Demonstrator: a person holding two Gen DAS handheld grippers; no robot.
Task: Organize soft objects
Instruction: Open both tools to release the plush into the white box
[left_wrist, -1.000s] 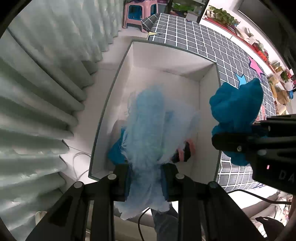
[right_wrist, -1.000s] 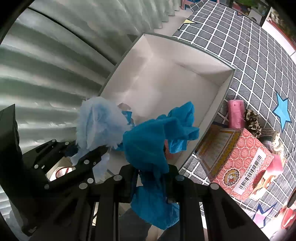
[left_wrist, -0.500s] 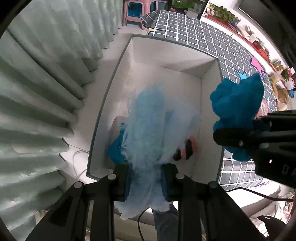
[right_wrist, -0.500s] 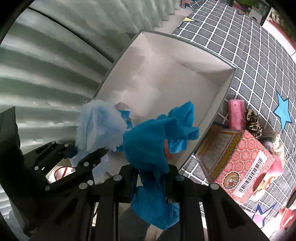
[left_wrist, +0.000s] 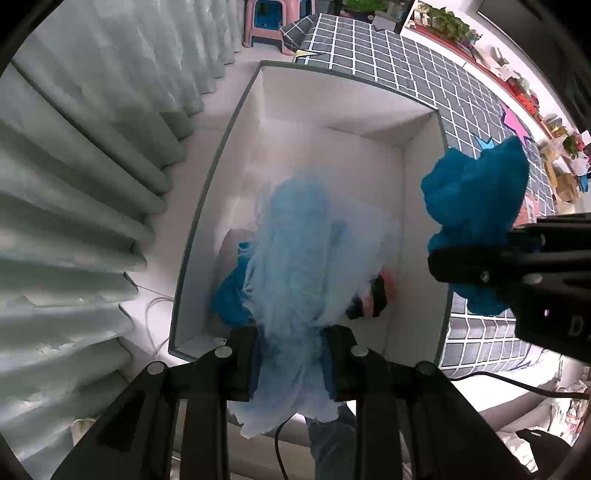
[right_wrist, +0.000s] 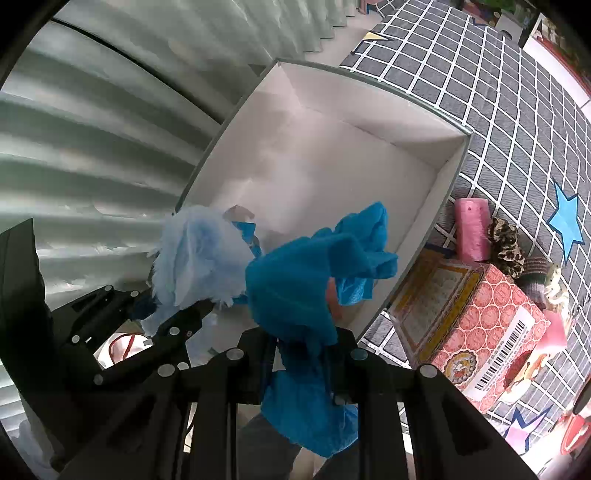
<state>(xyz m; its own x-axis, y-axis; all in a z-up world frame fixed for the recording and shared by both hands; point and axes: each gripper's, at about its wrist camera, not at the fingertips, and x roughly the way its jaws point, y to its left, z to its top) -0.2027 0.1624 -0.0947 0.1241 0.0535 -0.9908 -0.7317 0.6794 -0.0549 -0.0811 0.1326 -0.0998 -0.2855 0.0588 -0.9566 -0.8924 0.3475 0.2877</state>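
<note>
left gripper (left_wrist: 293, 360) is clamped on a wispy pale blue cloth (left_wrist: 306, 266) that's hanging right over the near end of the white box (left_wrist: 332, 99), and the right gripper (right_wrist: 304, 363) is pinched on a bright blue cloth (right_wrist: 295, 280), held up just beside the box's right wall. down in the box's near end there's some more blue fabric (left_wrist: 231, 299) plus a pink and black thing (left_wrist: 376, 295) half hidden. outside on the checkered mat (right_wrist: 509, 110) sit a pink patterned carton (right_wrist: 480, 332), a pink roll (right_wrist: 472, 229) and a leopard print scrunchie (right_wrist: 508, 240).

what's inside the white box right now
Inside the white cardboard box: a dark blue cloth and a pink-and-black item at the near end. The held pale blue fluffy fabric covers what lies between them.
</note>
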